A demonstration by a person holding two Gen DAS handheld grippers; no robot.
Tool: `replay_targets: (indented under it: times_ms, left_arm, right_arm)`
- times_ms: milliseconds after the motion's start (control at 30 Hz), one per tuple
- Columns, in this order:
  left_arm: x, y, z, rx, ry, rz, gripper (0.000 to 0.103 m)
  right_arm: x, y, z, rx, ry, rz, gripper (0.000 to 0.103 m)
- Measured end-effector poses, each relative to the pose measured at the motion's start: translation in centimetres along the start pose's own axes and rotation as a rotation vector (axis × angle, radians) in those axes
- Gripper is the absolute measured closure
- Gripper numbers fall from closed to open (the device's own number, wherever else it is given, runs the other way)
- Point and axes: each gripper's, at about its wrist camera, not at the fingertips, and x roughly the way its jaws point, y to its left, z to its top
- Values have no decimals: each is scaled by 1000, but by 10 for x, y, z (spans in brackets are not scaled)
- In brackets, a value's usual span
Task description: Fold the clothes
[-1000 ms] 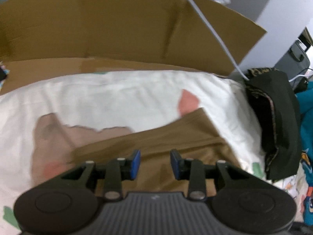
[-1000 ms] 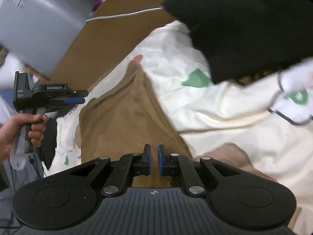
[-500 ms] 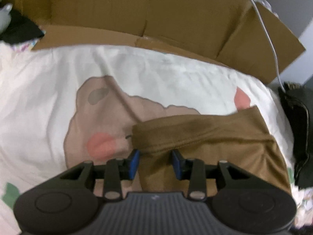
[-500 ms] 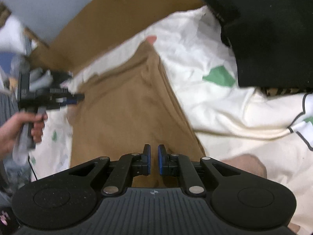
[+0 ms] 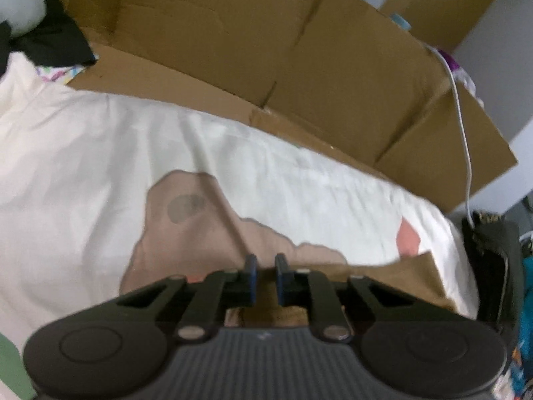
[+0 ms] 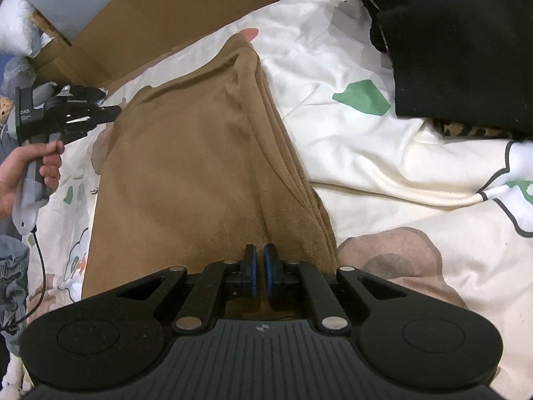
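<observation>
A brown garment (image 6: 186, 173) lies folded lengthwise on a white printed bedsheet (image 6: 383, 153). My right gripper (image 6: 259, 268) sits at its near edge. A sliver of brown cloth shows between the blue pads, and the jaws are opening slightly. In the right wrist view, a hand (image 6: 20, 173) holds my left gripper (image 6: 111, 115) at the garment's far left corner. In the blurred left wrist view, the left gripper (image 5: 265, 275) is closing its jaws to a narrow gap over that corner. The brown garment (image 5: 399, 278) stretches away to its right.
Flattened cardboard (image 5: 266, 50) stands along the bed's far side, with a white cable (image 5: 466, 126) over it. A black garment pile (image 6: 466, 33) lies on the sheet to the right. Grey cloth (image 6: 13, 280) hangs off the left edge.
My left gripper slid left along the garment's far edge, sank onto its corner and narrowed its jaws. The right gripper stayed at the near edge, its pads parting slightly.
</observation>
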Motion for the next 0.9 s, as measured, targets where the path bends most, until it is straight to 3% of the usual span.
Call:
replay_targets:
  times_ms: [167,333,567,733,900]
  left_arm:
    - [-16,4,-12,-6,35,-35,64]
    - [-19,12,-32,-22,79,-41,51]
    - [-2,16,-38,-41,117,-67,52]
    - [10,18,-32,-127,105,-115,56]
    - [16,5,-26,-63,70,-100,64]
  right_arm:
    - [-8,6,5,-31,-10,12,94]
    - [-17,15,19,-65,-66,65,94]
    - [-1,19,52,-122,-116,62,94]
    - [24,11,76,-58,-131,93,94]
    - [37,5,86,-81,-126,49,92]
